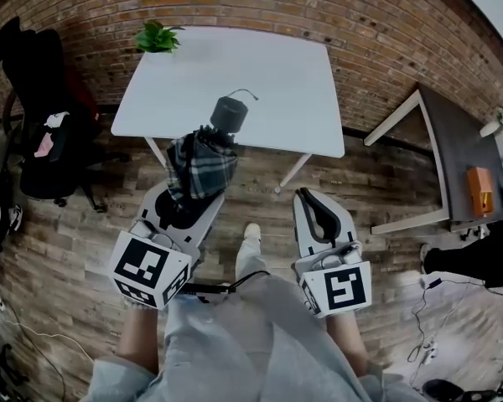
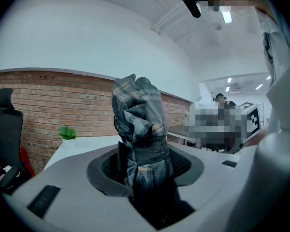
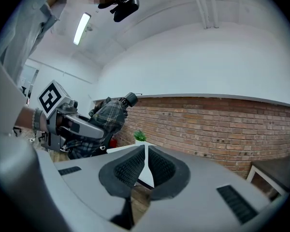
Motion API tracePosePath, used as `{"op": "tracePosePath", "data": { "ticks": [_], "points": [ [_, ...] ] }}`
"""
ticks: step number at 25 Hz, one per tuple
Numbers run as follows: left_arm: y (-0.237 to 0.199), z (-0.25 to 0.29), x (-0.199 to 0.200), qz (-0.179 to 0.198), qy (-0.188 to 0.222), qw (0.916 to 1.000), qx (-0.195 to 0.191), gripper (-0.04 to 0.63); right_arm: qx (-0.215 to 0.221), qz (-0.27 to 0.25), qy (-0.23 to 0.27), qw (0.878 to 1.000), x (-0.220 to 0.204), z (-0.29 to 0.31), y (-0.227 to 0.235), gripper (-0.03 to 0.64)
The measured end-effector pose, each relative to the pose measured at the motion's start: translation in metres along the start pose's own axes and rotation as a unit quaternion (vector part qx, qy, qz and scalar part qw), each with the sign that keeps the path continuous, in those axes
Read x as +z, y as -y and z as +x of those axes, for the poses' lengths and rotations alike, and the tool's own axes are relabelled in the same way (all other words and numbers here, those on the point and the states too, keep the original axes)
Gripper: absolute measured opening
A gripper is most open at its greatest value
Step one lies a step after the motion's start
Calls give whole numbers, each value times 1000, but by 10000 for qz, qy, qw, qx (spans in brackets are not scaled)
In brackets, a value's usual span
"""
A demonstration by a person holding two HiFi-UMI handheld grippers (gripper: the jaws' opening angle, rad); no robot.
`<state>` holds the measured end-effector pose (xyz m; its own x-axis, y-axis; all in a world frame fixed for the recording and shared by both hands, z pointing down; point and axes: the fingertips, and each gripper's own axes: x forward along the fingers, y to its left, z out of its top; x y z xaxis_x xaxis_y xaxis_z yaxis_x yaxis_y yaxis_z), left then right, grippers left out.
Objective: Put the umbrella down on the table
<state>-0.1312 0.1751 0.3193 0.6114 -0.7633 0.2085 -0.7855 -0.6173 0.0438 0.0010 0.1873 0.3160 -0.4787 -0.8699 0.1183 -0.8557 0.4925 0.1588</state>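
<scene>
A folded plaid umbrella (image 1: pixel 201 164) with a black round handle (image 1: pixel 229 113) stands up out of my left gripper (image 1: pixel 178 210), which is shut on its lower fabric part. The handle end leans over the near edge of the white table (image 1: pixel 268 82). In the left gripper view the plaid bundle of the umbrella (image 2: pixel 137 129) fills the gap between the jaws of my left gripper (image 2: pixel 145 166). My right gripper (image 1: pixel 312 198) hangs to the right over the wooden floor, jaws shut with nothing between them. The right gripper view shows my right gripper (image 3: pixel 146 153) with its pads together, and the umbrella (image 3: pixel 106 120) at its left.
A small green plant (image 1: pixel 157 37) sits on the table's far left corner. A black office chair (image 1: pixel 42 132) stands at the left. A dark side table (image 1: pixel 461 153) with an orange object (image 1: pixel 479 188) is at the right, with a person (image 1: pixel 478 262) near it. A brick wall runs behind.
</scene>
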Motion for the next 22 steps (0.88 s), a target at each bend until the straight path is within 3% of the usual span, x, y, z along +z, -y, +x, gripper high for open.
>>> {"op": "tracePosePath", "data": {
  "ticks": [22],
  "points": [
    [-92, 206, 42, -331, -188, 9983, 449, 218, 654, 256, -100, 9975, -22, 187, 162, 51]
  ]
}}
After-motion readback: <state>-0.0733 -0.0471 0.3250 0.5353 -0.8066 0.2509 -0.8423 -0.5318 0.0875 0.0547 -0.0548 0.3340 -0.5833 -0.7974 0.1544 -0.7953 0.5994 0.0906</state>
